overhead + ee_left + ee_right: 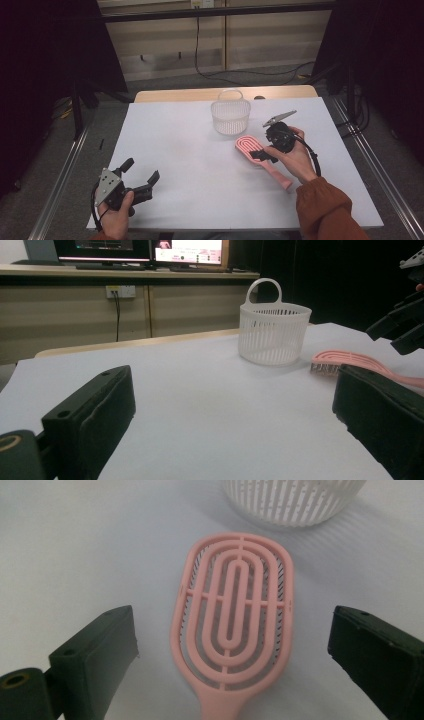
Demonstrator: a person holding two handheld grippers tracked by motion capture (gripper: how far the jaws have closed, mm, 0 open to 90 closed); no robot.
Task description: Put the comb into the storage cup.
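A pink vented hairbrush (pixel 255 150) lies bristles down on the white table, its handle pointing to the near right. My right gripper (pixel 263 155) hangs just above the brush, open, jaws standing wide on either side of the brush head (pixel 232 610). A white slatted basket (pixel 230 114) with a loop handle stands just beyond the brush. My left gripper (pixel 141 171) is open near the table's front left, nothing between its jaws. From the left gripper view the basket (pixel 272 330) and the brush (pixel 350 361) lie ahead to the right.
The white sheet (pixel 190 150) covers a wooden table whose far edge (pixel 200 94) shows behind the basket. Black metal frame posts stand at both sides. Cables run over the floor beyond the table. Monitors sit on a shelf in the left gripper view.
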